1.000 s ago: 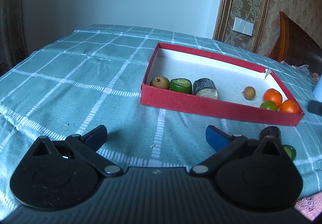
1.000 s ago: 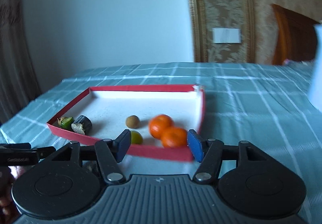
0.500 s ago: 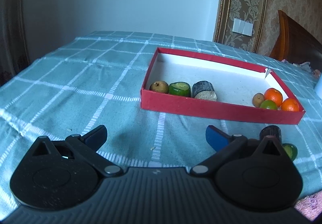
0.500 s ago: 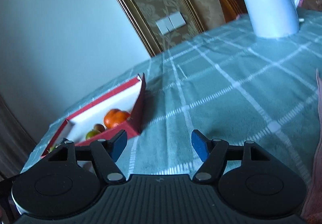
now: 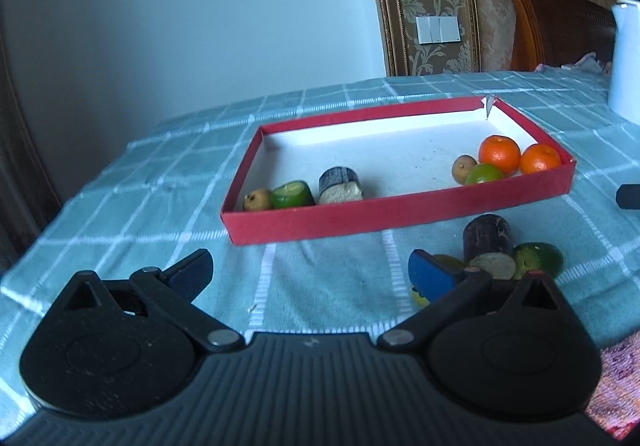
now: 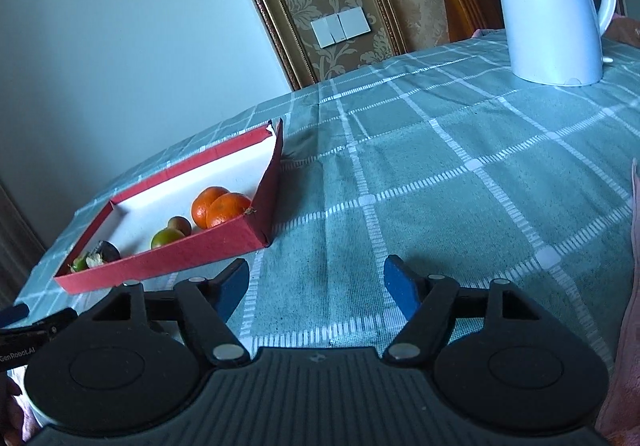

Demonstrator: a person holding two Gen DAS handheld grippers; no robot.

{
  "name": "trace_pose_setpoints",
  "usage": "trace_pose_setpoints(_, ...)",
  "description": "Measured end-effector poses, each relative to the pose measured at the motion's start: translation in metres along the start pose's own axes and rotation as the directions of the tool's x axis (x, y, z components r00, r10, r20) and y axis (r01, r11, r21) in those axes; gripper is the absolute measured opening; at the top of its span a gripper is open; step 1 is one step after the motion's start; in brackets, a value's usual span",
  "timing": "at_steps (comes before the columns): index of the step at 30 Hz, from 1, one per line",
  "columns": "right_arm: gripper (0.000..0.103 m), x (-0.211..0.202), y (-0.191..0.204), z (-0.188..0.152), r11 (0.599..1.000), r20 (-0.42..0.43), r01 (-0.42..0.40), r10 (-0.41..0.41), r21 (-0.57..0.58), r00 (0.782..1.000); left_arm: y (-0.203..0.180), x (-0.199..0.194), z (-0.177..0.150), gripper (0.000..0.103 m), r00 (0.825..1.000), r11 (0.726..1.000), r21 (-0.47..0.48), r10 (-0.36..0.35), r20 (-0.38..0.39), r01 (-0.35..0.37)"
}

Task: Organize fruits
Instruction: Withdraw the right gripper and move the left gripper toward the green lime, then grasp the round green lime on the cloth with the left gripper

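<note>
A red tray (image 5: pixel 400 211) with a white floor lies on the green checked cloth. It holds two oranges (image 5: pixel 499 154), a green fruit (image 5: pixel 483 173), a brown fruit (image 5: pixel 463 167), a dark cut piece (image 5: pixel 340 185), a green cut piece (image 5: pixel 292 194) and a small brown fruit (image 5: pixel 257 200). On the cloth in front of the tray lie a dark cut piece (image 5: pixel 488 246) and a green cut piece (image 5: pixel 538 260), by my left gripper's right finger. My left gripper (image 5: pixel 310 272) is open and empty. My right gripper (image 6: pixel 316 284) is open and empty, right of the tray (image 6: pixel 168 258).
A white kettle (image 6: pixel 552 1) stands at the back right of the table and shows at the right edge of the left wrist view (image 5: pixel 626 57). A wooden chair back (image 5: pixel 556 33) stands behind the table. A pink cloth (image 6: pixel 628 286) is at the right edge.
My left gripper has swung right, bringing the loose pieces on the cloth closer. My right gripper has turned away from the tray toward the kettle side.
</note>
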State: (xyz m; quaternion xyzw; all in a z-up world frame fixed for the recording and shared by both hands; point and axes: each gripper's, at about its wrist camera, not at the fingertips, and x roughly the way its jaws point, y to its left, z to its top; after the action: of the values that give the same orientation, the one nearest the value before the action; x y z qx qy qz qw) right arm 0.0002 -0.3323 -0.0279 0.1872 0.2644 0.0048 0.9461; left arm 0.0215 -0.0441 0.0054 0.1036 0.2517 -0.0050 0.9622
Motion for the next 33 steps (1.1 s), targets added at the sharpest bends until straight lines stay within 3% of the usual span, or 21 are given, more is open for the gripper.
trace_pose_setpoints(10, 0.076, -0.001, -0.002, 0.0, 1.0, -0.001, -0.013, 0.013, 0.005, 1.0, -0.006, 0.001, 0.002, 0.103, 0.999, 0.999, 0.03, 0.034, 0.01, -0.034)
trace_pose_setpoints(17, 0.077, -0.001, -0.003, 0.001, 1.0, 0.001, -0.017, 0.017, 0.011, 1.0, 0.006, -0.013, -0.009, 0.103, 0.996, 0.996, -0.027, -0.089, 0.016, 0.09)
trace_pose_setpoints(23, 0.077, -0.001, -0.003, 0.001, 1.0, 0.001, -0.018, 0.018, 0.013, 1.0, -0.001, -0.015, -0.008, 0.103, 0.99, 0.99, -0.032, -0.138, 0.016, 0.139)
trace_pose_setpoints(27, 0.077, -0.001, -0.003, 0.001, 1.0, 0.003, -0.022, 0.022, 0.018, 1.0, -0.005, -0.022, -0.009, 0.103, 0.977, 0.977, -0.035, -0.21, 0.028, 0.211)
trace_pose_setpoints(33, 0.077, -0.001, -0.003, 0.001, 1.0, 0.003, -0.022, 0.022, 0.019, 1.0, -0.018, -0.016, -0.012, 0.098, 0.979, 0.979, -0.006, -0.205, 0.008, 0.205)
